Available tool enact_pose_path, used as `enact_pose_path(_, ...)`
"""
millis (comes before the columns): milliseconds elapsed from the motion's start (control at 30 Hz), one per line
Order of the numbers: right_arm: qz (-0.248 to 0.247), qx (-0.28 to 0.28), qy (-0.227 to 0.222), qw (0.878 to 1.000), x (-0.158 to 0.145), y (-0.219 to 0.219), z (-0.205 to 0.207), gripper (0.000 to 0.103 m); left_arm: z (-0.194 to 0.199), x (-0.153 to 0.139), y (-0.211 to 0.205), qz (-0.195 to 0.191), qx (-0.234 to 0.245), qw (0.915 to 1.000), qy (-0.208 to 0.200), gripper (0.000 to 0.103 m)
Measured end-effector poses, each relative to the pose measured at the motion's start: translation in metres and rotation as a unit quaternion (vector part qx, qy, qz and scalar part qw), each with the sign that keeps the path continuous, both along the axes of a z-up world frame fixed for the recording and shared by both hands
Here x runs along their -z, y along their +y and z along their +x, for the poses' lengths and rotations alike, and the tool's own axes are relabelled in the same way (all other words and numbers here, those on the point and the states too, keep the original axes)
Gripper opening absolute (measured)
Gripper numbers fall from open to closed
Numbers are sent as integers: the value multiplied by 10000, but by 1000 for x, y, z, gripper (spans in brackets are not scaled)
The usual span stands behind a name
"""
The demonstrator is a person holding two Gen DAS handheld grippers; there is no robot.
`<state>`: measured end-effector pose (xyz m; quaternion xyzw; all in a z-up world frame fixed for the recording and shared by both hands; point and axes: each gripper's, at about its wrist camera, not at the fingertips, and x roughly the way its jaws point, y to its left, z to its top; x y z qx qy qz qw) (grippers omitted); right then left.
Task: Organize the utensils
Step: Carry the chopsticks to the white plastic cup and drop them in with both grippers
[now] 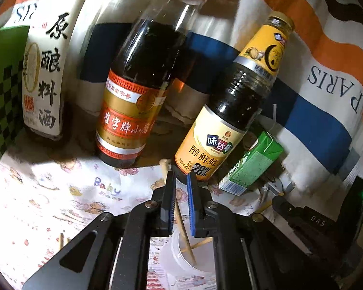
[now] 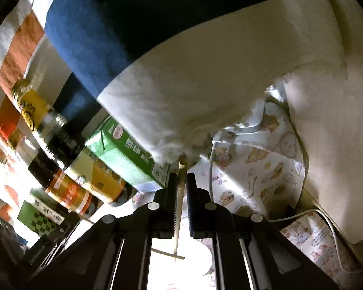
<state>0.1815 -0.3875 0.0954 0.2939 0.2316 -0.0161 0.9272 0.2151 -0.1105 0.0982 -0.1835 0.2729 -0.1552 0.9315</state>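
Observation:
My left gripper (image 1: 181,172) is shut on a wooden chopstick (image 1: 179,213); its top sticks up past the fingertips and its lower end reaches into a clear plastic cup (image 1: 186,256) below the jaws. Another stick (image 1: 198,244) lies inside the cup. My right gripper (image 2: 181,175) is shut on a pale chopstick (image 2: 179,207) that hangs down over a bright white cup (image 2: 181,265), where a second stick (image 2: 167,253) lies across. The right gripper's black body (image 1: 326,220) shows at the right of the left wrist view.
Sauce bottles (image 1: 133,91) (image 1: 230,111) and a cooking wine bottle (image 1: 46,72) stand behind, with a green milk carton (image 1: 251,164) and a green checkered box (image 1: 4,91). A striped cloth (image 1: 314,72) hangs behind. Loose sticks (image 1: 61,240) lie on the printed tablecloth. A white cable (image 2: 321,220) runs right.

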Motion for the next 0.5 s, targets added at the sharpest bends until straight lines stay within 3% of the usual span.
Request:
enact_pose_path(33,-77,-70,80,9999,-1,2,1,10,0,-1,-2,36,-12,10000,-22,11)
enact_pose_path(100,-225,-217,189,9993,-4,6,2,27,-2,-4,-1,70,11,10000,-38,27)
enact_pose_path(133,-350,-371,211,9985,-7,11,2,34,-3,-5,0,90,2,9999,-44,40)
enact_pose_path(167,-487,-493,241,9973,-9,15,1,47,-4,-7,1,127,-25,9999,-68,42)
enact_pose_path(200,-712,-605,293,9952,-12,22,0,52,-6,-9,3,191,-53,9998,-93,42)
enact_pose_path(300,-1306,-674,343,9885,-22,39,-9,53,-19,-17,10,534,-181,9980,-279,51)
enact_pose_path(500,-1368,-968,135,9858,-39,63,-26,59,-52,-28,39,1172,-603,9906,-368,77)
